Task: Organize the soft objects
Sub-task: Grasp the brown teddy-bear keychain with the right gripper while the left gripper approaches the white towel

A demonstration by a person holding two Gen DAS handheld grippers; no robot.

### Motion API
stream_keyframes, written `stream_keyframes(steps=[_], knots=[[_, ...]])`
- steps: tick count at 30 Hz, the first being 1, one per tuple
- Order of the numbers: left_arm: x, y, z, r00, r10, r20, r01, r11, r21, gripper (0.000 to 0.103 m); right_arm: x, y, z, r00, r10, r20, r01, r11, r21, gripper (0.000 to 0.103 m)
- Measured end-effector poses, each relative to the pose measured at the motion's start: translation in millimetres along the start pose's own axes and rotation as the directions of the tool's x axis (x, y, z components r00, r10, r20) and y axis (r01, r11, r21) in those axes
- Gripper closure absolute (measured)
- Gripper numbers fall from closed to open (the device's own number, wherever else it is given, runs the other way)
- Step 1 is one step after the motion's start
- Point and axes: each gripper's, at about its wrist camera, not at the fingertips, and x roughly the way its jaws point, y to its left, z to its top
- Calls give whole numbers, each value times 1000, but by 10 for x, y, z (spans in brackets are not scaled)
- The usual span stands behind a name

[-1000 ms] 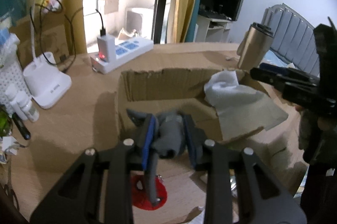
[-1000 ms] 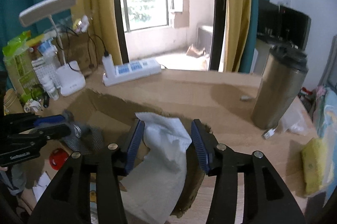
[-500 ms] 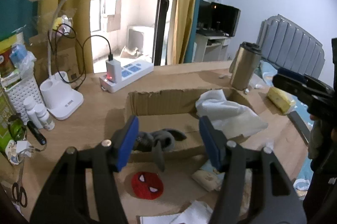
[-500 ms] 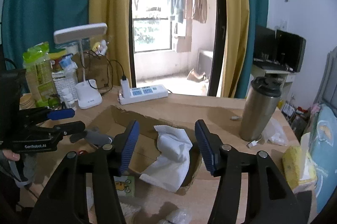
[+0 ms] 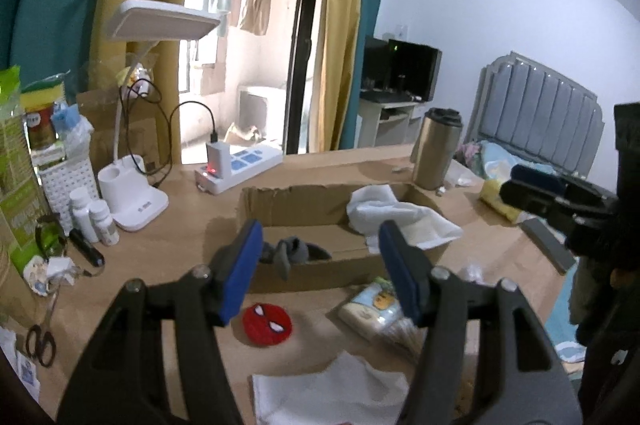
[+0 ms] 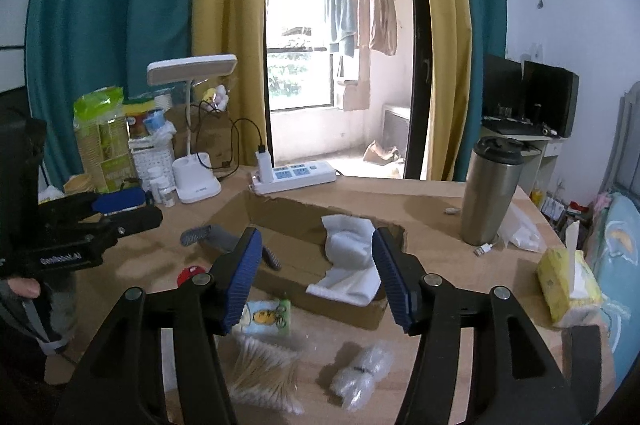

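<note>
While both grippers hang above the bench with nothing in them, the left gripper (image 5: 320, 267) has its blue-padded fingers (image 5: 240, 271) spread wide, and the right gripper (image 6: 316, 275) is spread just as wide and empty too.

Closest to the cameras there's a bundle of cotton swabs (image 6: 260, 373), a clear plastic-wrapped bundle (image 6: 360, 373), a tissue pack with a cartoon print (image 6: 266, 313) and a white cloth (image 5: 332, 393) at the near edge. A round red Spider-Man patch (image 5: 267, 324) lies on the wood just in front of the cardboard box (image 5: 320, 273).

Inside the box, the grey sock (image 5: 288, 253) is slumped against the near wall with part of it hanging over the rim. The white towel (image 6: 352, 261) sits at the box's right end, draped over the edge and spilling outside.

Past the box: a white power strip (image 6: 294, 177), a desk lamp (image 6: 196, 145) on the left, a steel tumbler (image 6: 486, 193) on the right, plus a yellow tissue box (image 6: 568, 289) near the right edge. Curtains and a balcony door are way at the back.
</note>
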Motion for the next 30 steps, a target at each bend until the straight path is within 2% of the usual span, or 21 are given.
stream_keyframes(steps=[6,17,22,30], knots=[[-161,-70,-154,1000,-22,-9,22,1000,-14,41,-80,111,-160,1000,3,-28,-3,1000,-7,42],[-238,-177,-406,999,-14,-44,14,1000,0,41,-136,247,-505,994,22,-108,-21,1000,7,42],[-221,-172,-533,997,-14,-77,14,1000,-6,40,-54,355,-666,985,57,-165,-54,998,24,42],[-203,-74,-736,991,-5,-132,1,1000,-30,40,71,477,-984,956,112,-270,-98,993,65,42]])
